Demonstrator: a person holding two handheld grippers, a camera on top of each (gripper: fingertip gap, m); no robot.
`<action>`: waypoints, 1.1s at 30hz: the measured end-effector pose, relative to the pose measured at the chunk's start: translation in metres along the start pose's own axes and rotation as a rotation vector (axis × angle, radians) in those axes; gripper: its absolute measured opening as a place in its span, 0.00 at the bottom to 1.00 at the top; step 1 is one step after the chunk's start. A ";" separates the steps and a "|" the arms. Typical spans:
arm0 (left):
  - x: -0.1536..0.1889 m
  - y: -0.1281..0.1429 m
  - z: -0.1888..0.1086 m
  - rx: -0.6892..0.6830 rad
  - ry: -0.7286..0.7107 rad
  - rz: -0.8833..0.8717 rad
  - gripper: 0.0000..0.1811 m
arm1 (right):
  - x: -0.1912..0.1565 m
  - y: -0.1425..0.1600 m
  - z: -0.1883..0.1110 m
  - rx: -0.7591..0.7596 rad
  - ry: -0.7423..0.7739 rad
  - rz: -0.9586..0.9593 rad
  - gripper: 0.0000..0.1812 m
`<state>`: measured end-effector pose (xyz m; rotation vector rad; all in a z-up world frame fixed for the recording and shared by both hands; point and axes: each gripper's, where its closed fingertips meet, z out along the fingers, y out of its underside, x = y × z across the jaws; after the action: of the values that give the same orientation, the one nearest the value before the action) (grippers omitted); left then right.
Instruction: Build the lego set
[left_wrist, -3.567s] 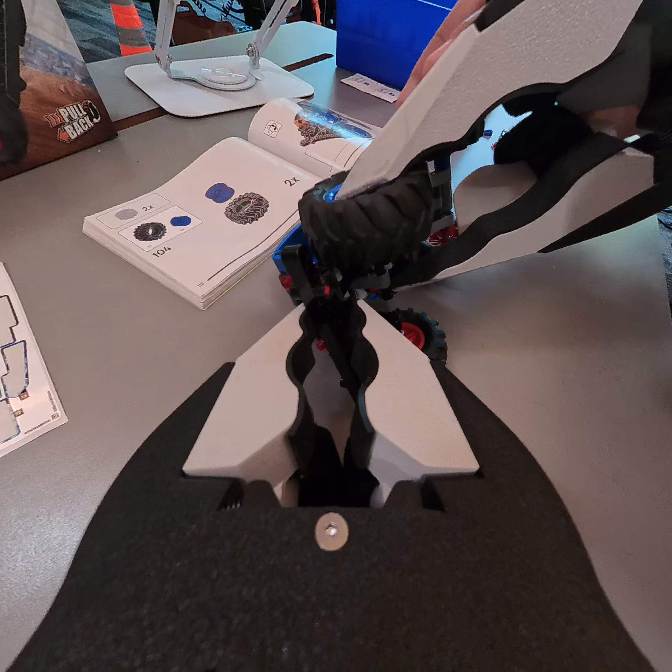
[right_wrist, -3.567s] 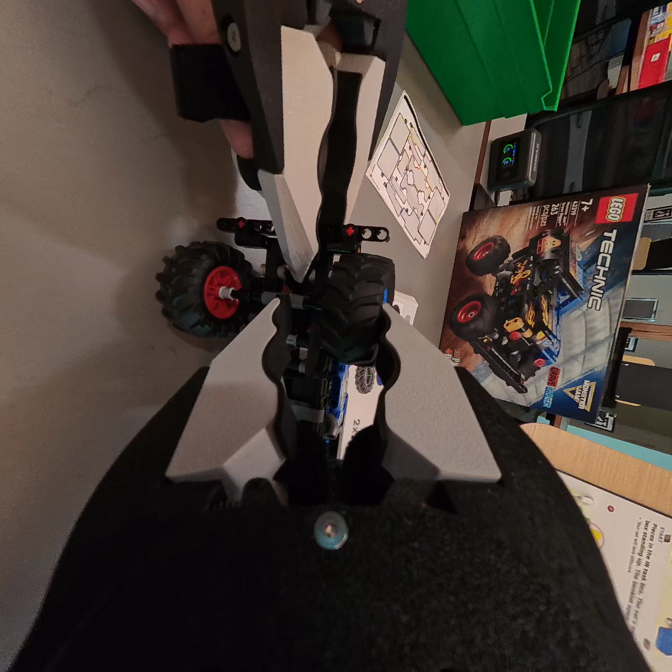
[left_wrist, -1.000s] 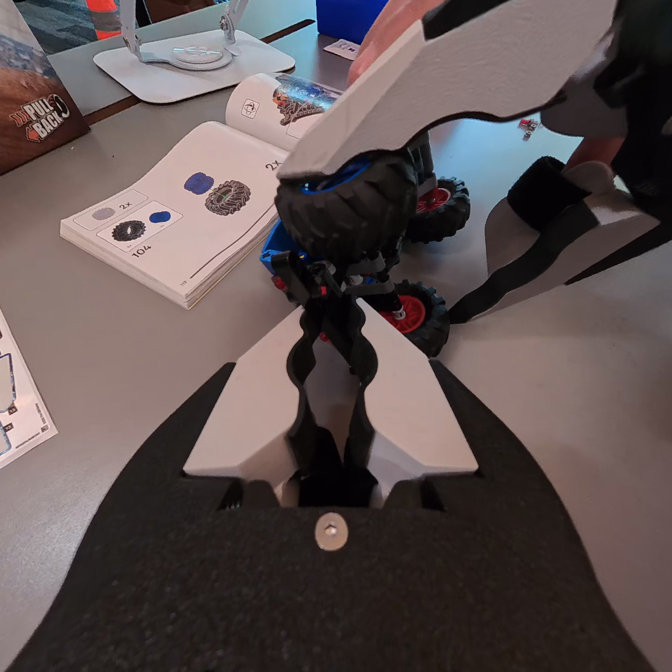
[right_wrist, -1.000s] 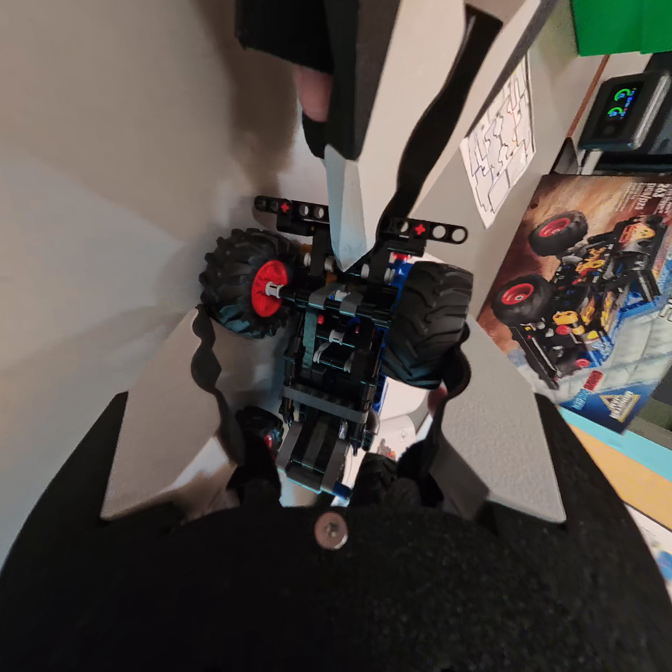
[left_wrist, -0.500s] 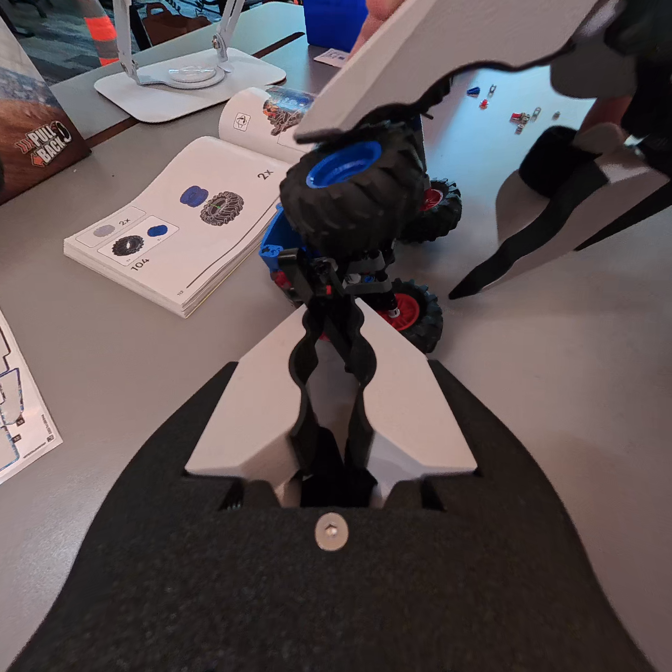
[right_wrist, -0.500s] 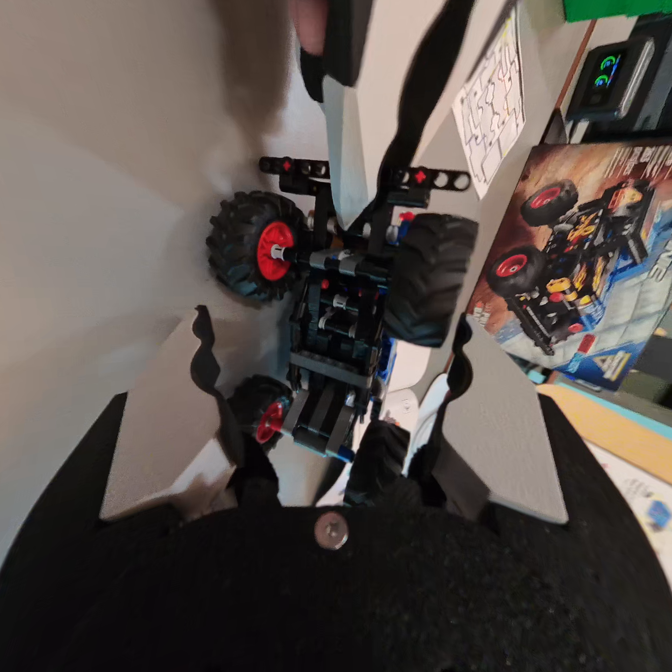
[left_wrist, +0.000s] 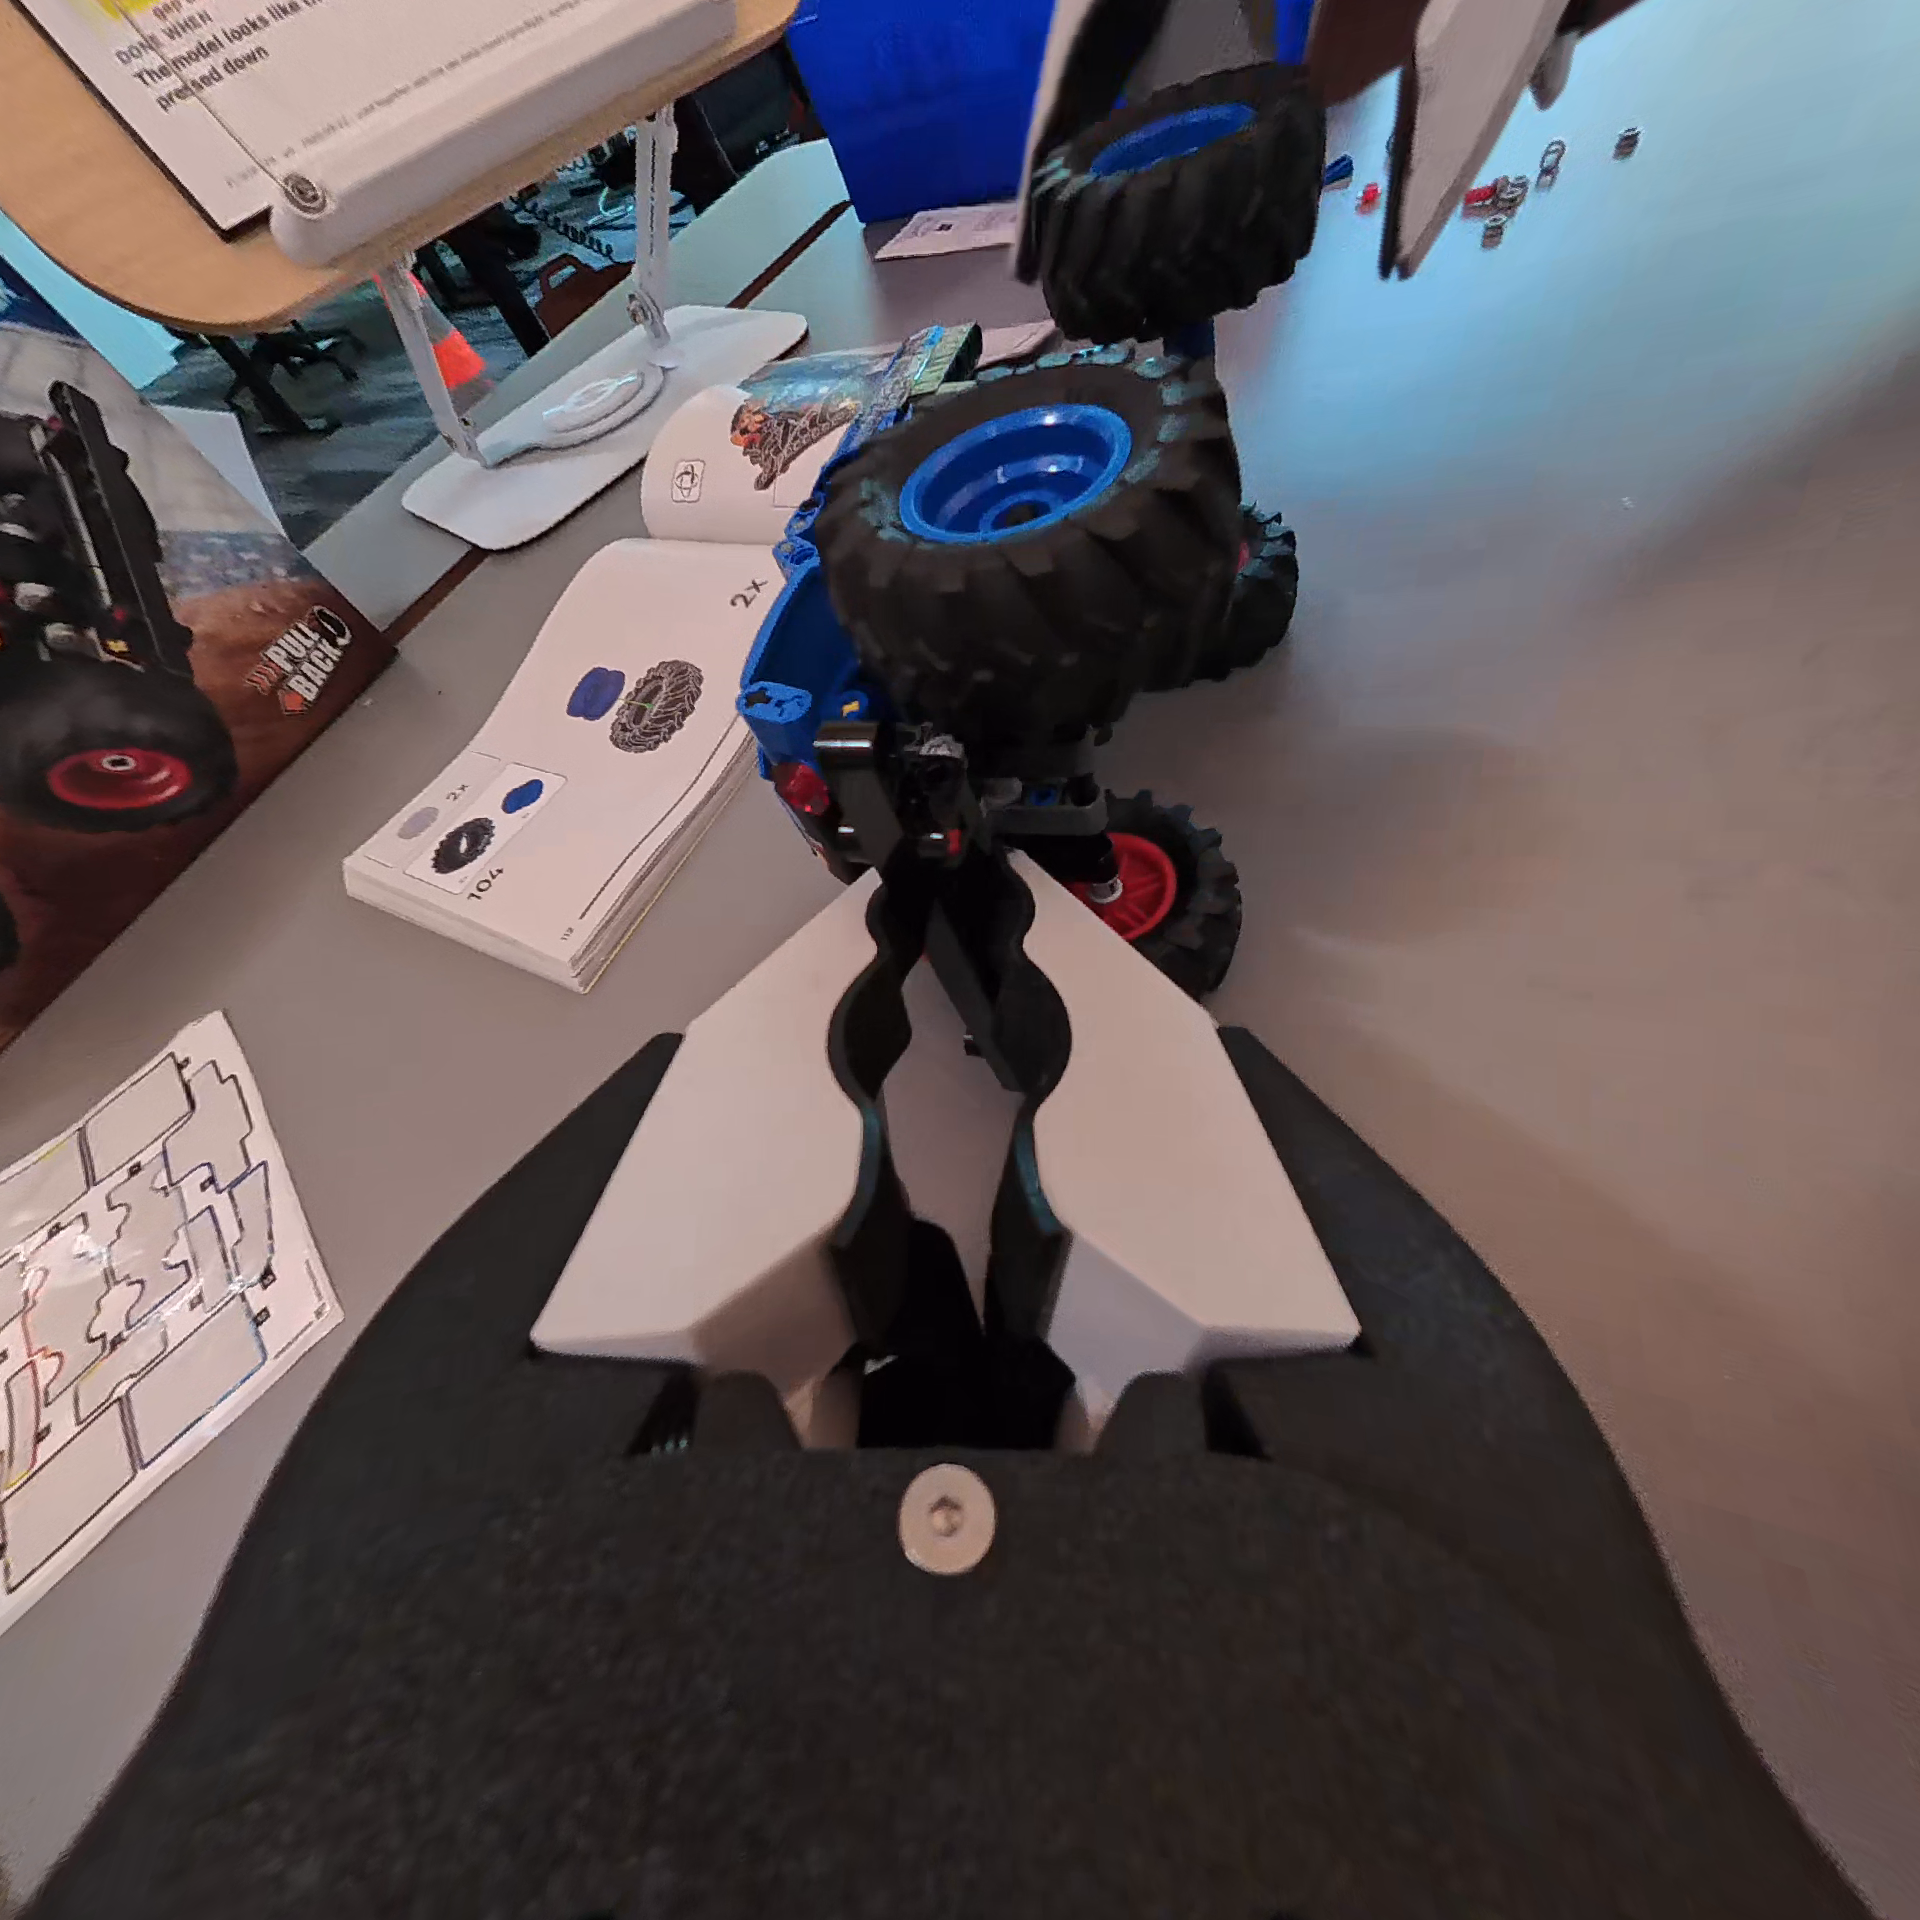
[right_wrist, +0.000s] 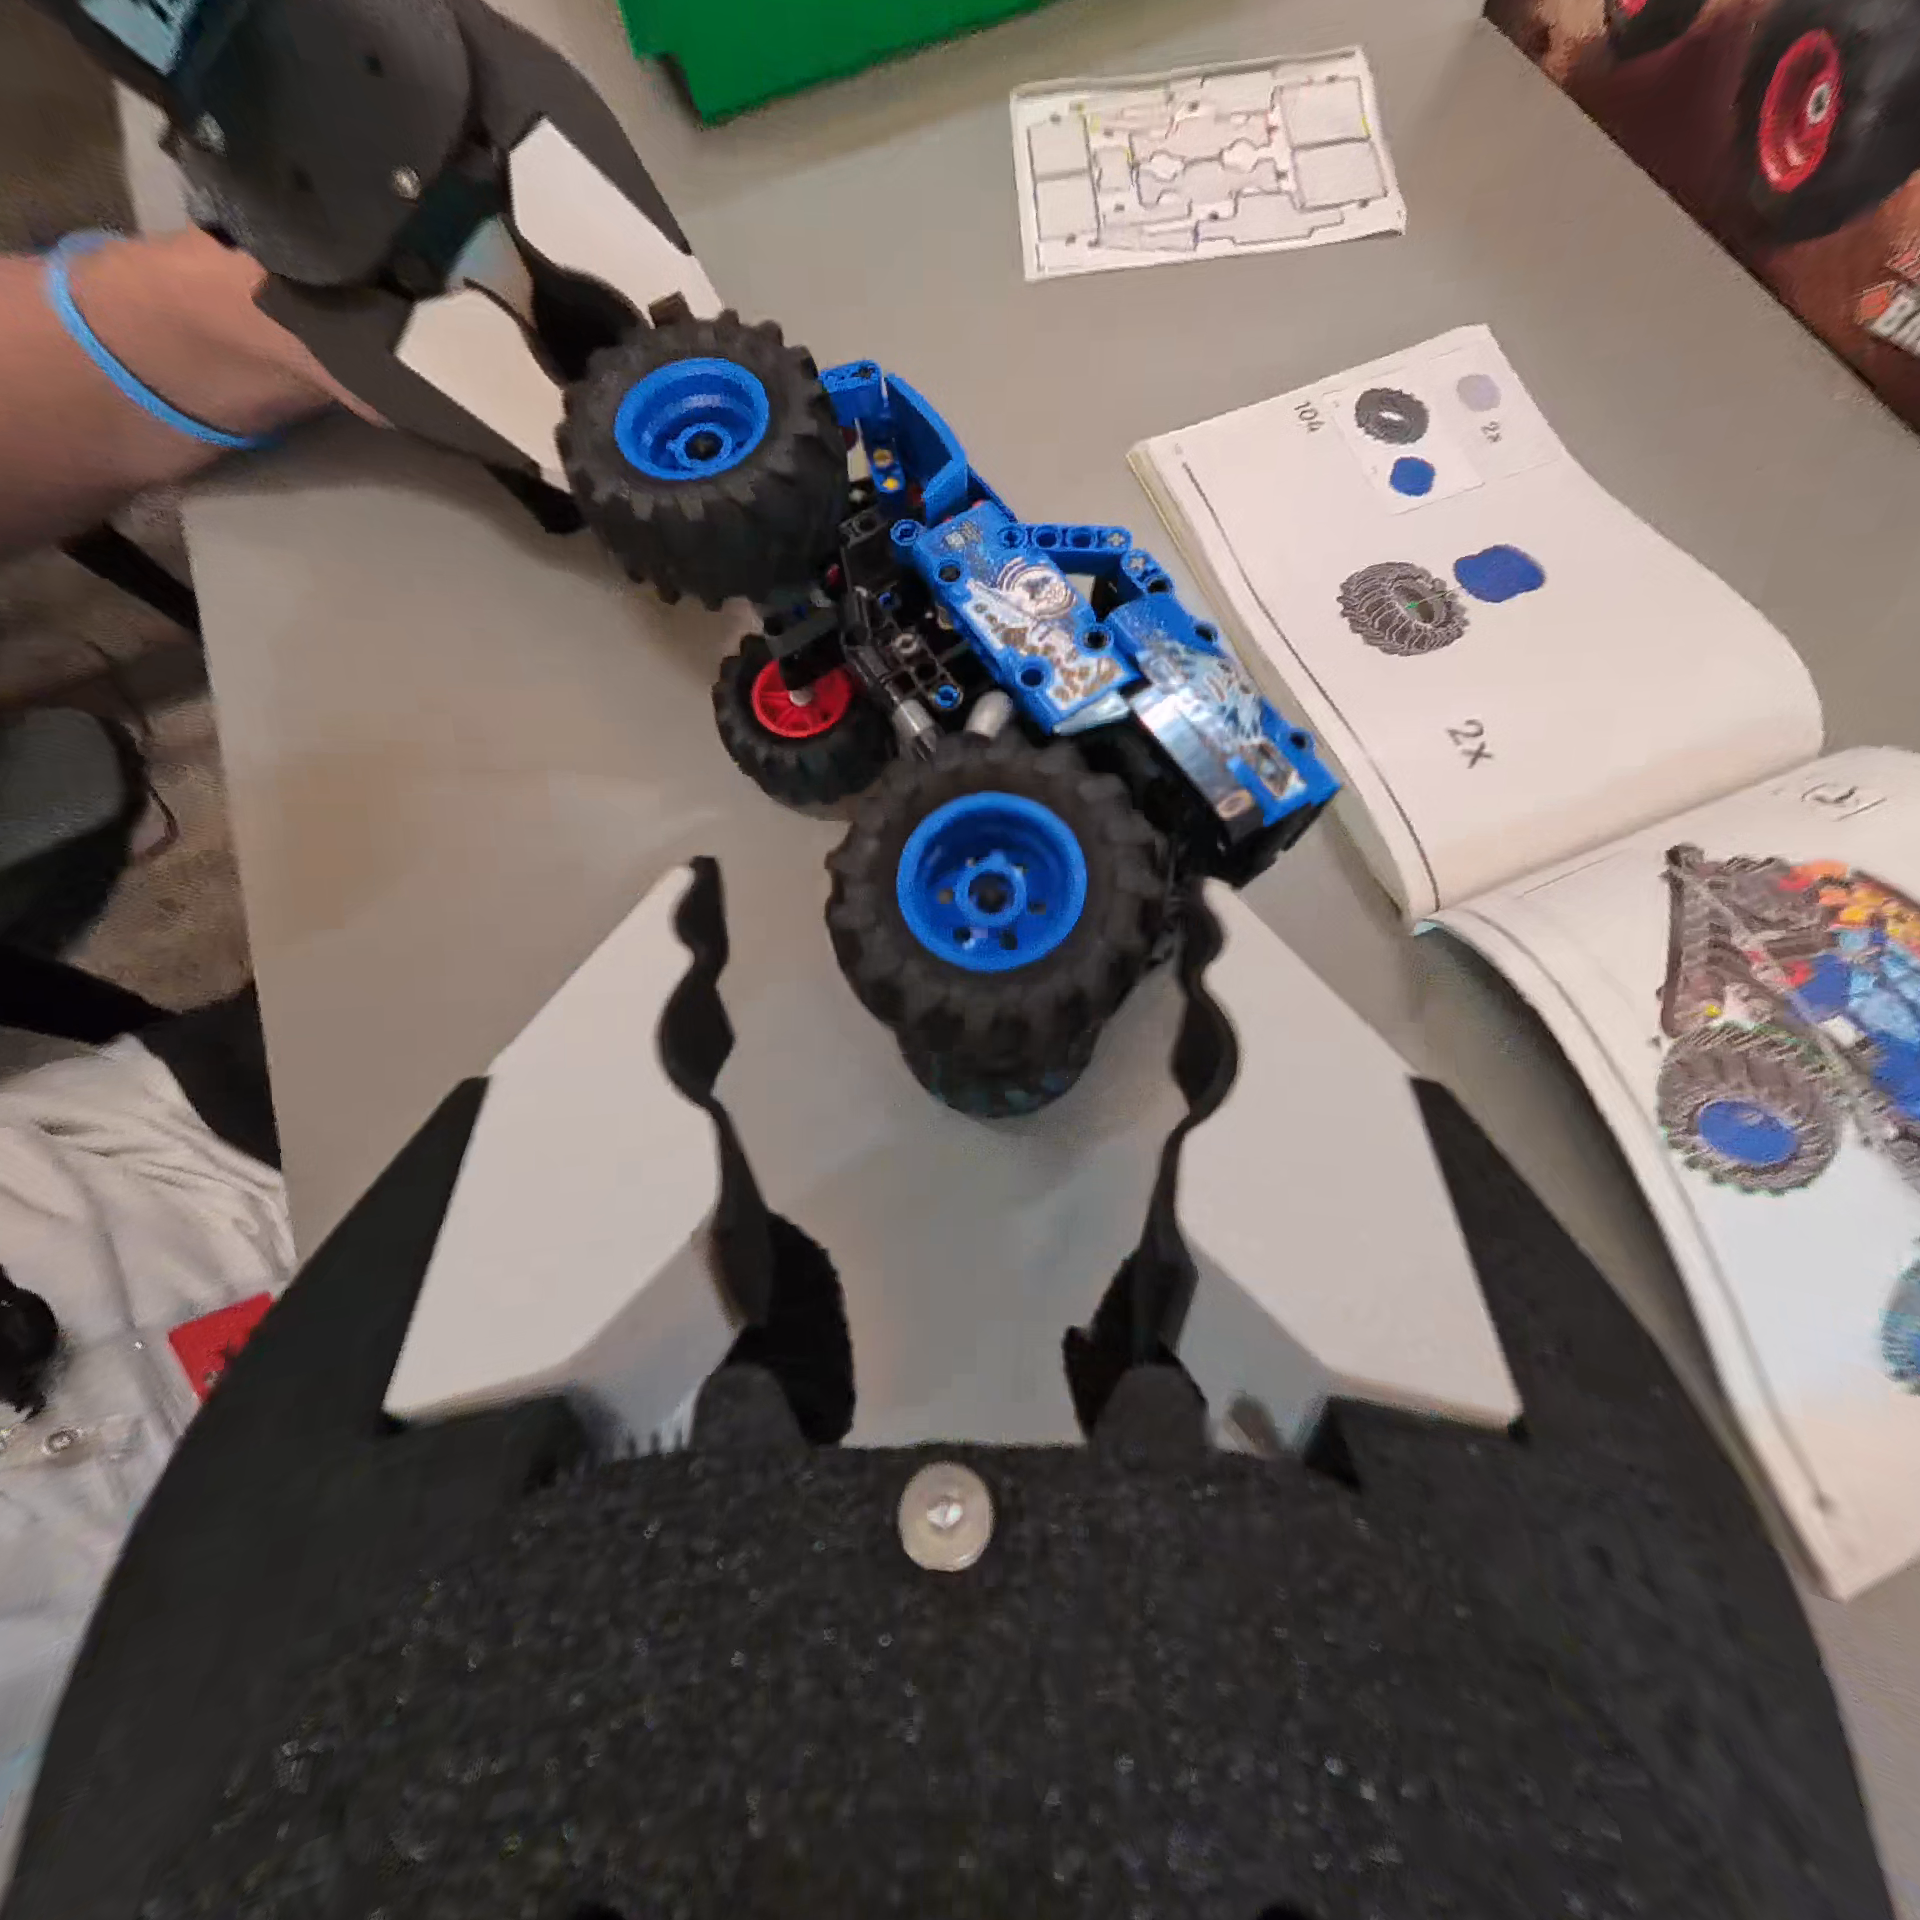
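Two grippers work over a grey table (right_wrist: 436, 727). The left gripper (left_wrist: 948, 914) reaches forward from the bottom of its own view, its jaws pinched together on a black beam at the end of the lego monster truck (right_wrist: 1039, 644). In the right wrist view that same gripper enters from the upper left of the frame, held by a person's forearm (right_wrist: 135, 343) wearing a blue wristband (right_wrist: 114, 353).

The right gripper (right_wrist: 945, 977) points down at the table from the bottom of its frame, jaws spread wide and holding nothing. One blue-rimmed wheel (right_wrist: 992, 894) of the truck lies just ahead of its fingertips, between them.

The truck lies tipped on its side at the middle of the frame. Only the right wrist view shows its blue stickered body, both big blue-rimmed wheels and a smaller red-rimmed wheel (right_wrist: 800, 717) under it. The left wrist view shows the truck end-on and, at the upper right of the frame, scattered small lego pieces (left_wrist: 1507, 192).

An open instruction booklet (right_wrist: 1507, 644) lies just beside the truck, to the right of the frame. A sticker sheet (right_wrist: 1205, 161) lies at the top, and the lego box (left_wrist: 125, 665) stands at the left edge of the left wrist view.
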<state>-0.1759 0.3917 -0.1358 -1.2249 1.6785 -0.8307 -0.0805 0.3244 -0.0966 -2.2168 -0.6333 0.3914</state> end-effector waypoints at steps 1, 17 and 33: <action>0.000 0.000 0.000 0.001 -0.002 0.002 0.05 | -0.002 0.001 -0.002 0.039 -0.013 0.018 0.44; -0.003 0.001 -0.003 -0.037 -0.075 -0.039 0.14 | 0.013 0.009 0.018 0.195 0.168 -0.046 0.35; -0.011 -0.055 -0.002 0.158 0.074 -0.251 0.31 | 0.023 -0.012 -0.009 0.409 0.112 0.051 0.41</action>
<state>-0.1554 0.3861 -0.0835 -1.3242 1.5026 -1.1515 -0.0607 0.3389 -0.0833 -1.8509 -0.3955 0.3823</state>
